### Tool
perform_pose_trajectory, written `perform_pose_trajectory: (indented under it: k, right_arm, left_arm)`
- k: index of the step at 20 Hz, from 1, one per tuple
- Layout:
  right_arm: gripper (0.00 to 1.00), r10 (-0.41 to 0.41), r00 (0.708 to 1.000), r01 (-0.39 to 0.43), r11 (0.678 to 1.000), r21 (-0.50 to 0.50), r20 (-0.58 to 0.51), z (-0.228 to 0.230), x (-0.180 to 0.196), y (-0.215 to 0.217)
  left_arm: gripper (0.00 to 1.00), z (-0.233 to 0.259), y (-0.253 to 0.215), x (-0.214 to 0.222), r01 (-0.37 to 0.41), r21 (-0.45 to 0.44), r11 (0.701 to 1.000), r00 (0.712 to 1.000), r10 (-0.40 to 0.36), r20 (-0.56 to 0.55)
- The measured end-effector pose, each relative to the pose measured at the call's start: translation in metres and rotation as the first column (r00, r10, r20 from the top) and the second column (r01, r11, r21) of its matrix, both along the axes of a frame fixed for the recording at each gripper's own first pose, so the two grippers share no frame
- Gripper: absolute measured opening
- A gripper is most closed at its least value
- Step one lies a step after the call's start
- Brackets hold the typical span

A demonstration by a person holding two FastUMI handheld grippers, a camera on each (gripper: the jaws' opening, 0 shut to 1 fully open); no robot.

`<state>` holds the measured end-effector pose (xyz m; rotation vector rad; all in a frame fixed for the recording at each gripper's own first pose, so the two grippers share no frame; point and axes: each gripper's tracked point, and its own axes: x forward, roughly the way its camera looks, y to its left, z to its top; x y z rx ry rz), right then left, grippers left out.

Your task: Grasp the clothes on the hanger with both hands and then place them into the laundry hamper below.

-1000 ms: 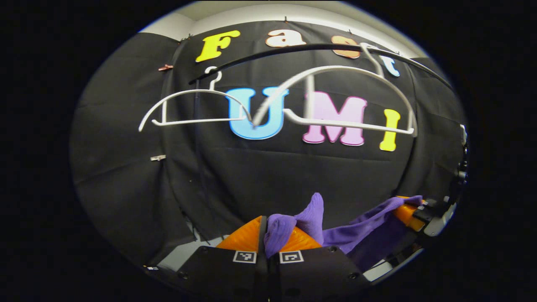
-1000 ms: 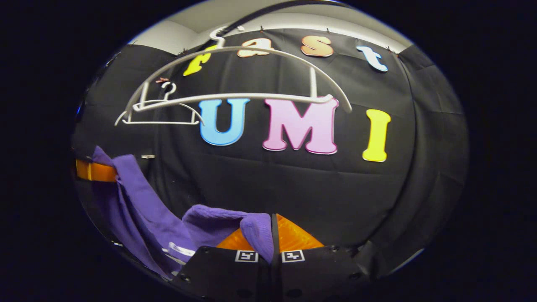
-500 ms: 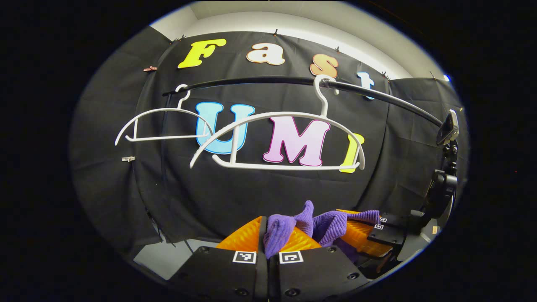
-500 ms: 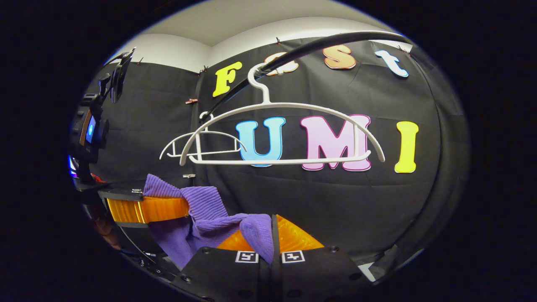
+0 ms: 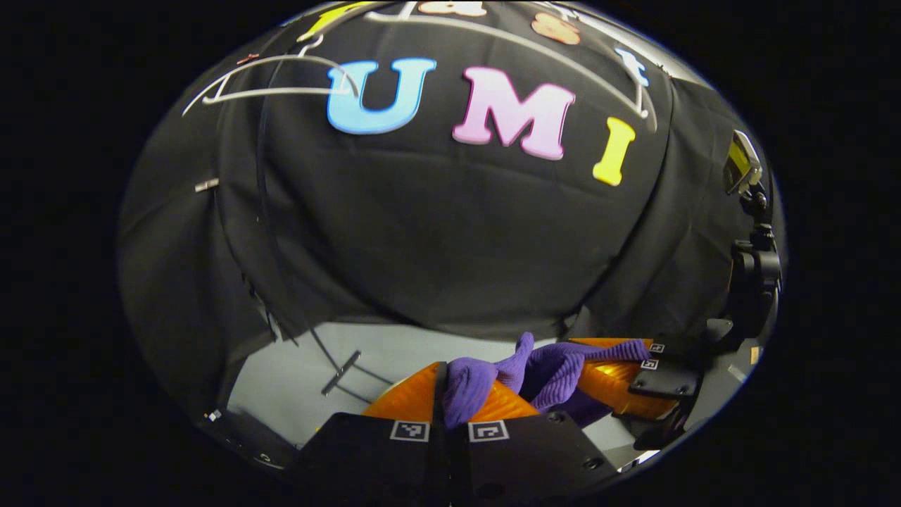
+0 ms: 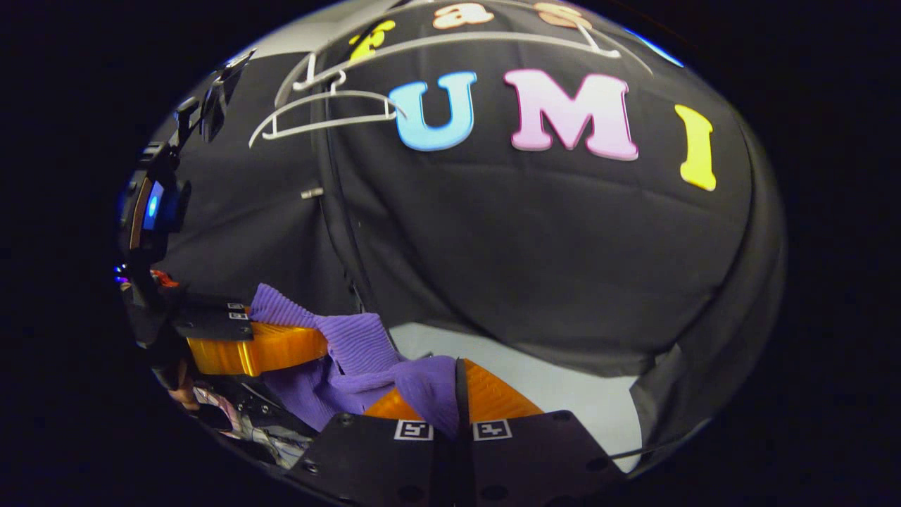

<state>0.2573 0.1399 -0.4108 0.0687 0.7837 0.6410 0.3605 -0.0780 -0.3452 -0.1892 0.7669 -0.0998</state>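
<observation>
In the left gripper view, my left gripper (image 5: 443, 384) is shut on a fold of the purple garment (image 5: 486, 377). The cloth runs right to my right gripper (image 5: 619, 377), close beside it. In the right gripper view, my right gripper (image 6: 457, 387) is shut on the purple garment (image 6: 422, 384), which stretches left to my left gripper (image 6: 310, 345). Bare white hangers (image 6: 324, 113) hang high up near the top of both views, with another white hanger (image 5: 267, 81) at the upper left of the left gripper view. The hamper is hidden.
The black cloth wall (image 5: 436, 232) fills the background, ending above a pale grey floor (image 5: 310, 366). A camera mount on a stand (image 5: 750, 232) is at the right of the left gripper view, and a device on a stand (image 6: 151, 211) at the left of the right gripper view.
Both grippers have dropped with the purple garment still held; the hangers and rail have slid up toward the top of both views, and the grey floor has come into sight.
</observation>
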Motion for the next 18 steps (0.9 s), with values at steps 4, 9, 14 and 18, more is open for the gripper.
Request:
perform_pose_trajectory:
  k: [4,9,14,18]
  right_arm:
    - [0.08,-0.001,0.988,-0.014,0.995,-0.099,-0.153,-0.057,-0.021,0.009]
    - [0.06,-0.030,0.965,-0.014,0.987,-0.162,-0.261,-0.070,-0.036,0.012]
    - [0.07,-0.068,0.959,0.013,0.981,-0.195,-0.276,-0.077,-0.042,0.006]
    - [0.35,-0.080,0.950,0.022,0.981,-0.191,-0.303,-0.075,-0.043,0.005]
  left_arm:
    - [0.06,-0.070,-0.012,-0.030,0.036,0.024,0.999,0.987,-0.032,-0.161]
    - [0.06,-0.097,-0.019,-0.047,0.067,0.044,0.997,0.963,-0.053,-0.264]
    - [0.06,-0.101,-0.013,-0.050,0.037,0.046,0.998,0.954,-0.022,-0.298]
    - [0.24,-0.098,-0.007,-0.051,0.037,0.052,0.998,0.952,-0.019,-0.306]
